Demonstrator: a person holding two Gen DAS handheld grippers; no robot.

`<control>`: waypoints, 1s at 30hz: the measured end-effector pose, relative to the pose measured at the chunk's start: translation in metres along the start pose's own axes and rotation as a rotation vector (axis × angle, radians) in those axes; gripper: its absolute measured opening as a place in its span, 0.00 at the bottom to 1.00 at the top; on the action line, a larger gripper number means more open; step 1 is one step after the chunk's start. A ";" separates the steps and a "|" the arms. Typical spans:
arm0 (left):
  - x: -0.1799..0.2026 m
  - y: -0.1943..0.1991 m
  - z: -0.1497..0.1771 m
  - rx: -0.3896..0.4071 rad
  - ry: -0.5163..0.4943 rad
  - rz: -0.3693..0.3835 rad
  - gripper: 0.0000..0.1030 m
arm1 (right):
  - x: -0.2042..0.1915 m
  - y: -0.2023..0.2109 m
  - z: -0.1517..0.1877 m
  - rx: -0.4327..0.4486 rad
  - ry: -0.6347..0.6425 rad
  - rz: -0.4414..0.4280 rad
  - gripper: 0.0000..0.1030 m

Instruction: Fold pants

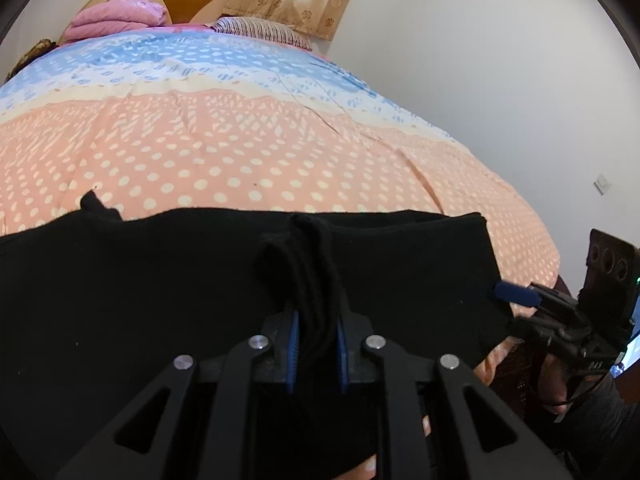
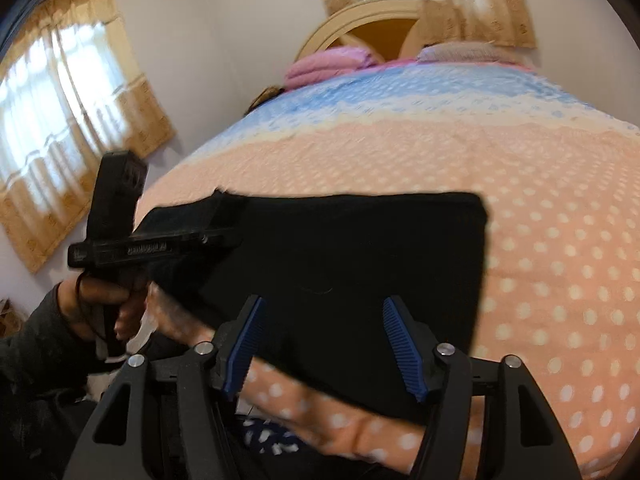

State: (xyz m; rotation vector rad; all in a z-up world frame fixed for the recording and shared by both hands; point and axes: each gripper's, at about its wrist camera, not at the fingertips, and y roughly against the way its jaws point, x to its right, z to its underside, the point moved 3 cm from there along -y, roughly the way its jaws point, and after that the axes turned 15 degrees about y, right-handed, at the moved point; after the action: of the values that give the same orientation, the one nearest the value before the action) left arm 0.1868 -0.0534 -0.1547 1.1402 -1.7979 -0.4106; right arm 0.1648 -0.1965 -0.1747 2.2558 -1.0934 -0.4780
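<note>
The black pants (image 1: 160, 280) lie folded into a wide dark rectangle on the near part of the bed; they also show in the right wrist view (image 2: 360, 248). My left gripper (image 1: 316, 344) is shut on a bunched ridge of the pants' near edge, the cloth standing up between its blue pads. It shows from the side in the right wrist view (image 2: 224, 236). My right gripper (image 2: 324, 344) is open and empty, hovering over the pants' near edge. In the left wrist view the right gripper (image 1: 516, 294) sits at the pants' right edge.
The bed (image 1: 240, 140) has a peach polka-dot and blue cover. A folded pink blanket (image 1: 120, 18) and a striped pillow (image 1: 260, 28) lie by the headboard. A white wall (image 1: 500, 80) runs along the bed's right side. Curtained windows (image 2: 60, 128) stand to the left.
</note>
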 end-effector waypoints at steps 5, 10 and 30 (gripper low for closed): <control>-0.019 0.038 -0.005 0.081 0.004 -0.047 0.65 | -0.024 -0.014 -0.002 -0.064 0.106 0.073 0.68; -0.078 0.096 -0.012 0.200 0.012 -0.193 0.69 | -0.069 -0.021 -0.034 0.010 0.203 -0.052 0.68; -0.266 0.166 0.012 0.360 0.375 -0.365 0.54 | -0.121 -0.078 -0.052 -0.044 0.267 -0.139 0.68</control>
State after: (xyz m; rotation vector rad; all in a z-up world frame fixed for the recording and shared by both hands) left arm 0.1246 0.2521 -0.1887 1.6845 -1.3652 -0.0676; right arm 0.1663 -0.0436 -0.1771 2.2868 -0.7881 -0.2432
